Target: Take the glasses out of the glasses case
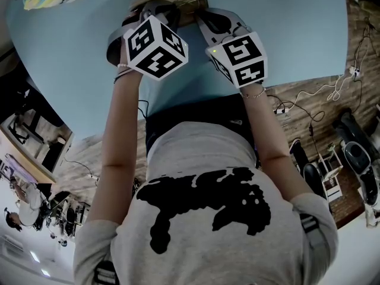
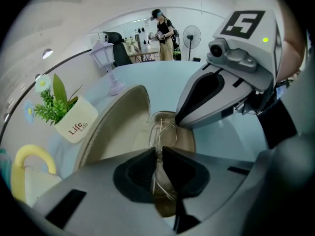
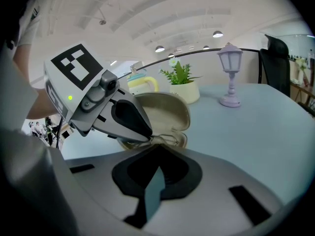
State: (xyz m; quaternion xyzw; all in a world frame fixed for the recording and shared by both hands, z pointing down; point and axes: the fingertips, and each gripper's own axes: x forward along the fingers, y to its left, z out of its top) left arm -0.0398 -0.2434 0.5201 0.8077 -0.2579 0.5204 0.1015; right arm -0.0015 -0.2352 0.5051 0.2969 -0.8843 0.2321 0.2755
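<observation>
Your left gripper [image 2: 158,151] clenches on the thin wire-rimmed glasses [image 2: 162,133], which lie between its tips inside the open beige clamshell glasses case [image 2: 123,117], while your right gripper [image 3: 156,149], jaws together at the case's near rim, seemingly steadies it on the pale blue table [image 3: 256,127] for the lift.

Pale blue table [image 3: 266,127] — open glasses case [image 2: 123,122], potted plant [image 2: 69,117], small lilac lantern [image 3: 229,75], yellow-handled item [image 2: 29,161]
</observation>
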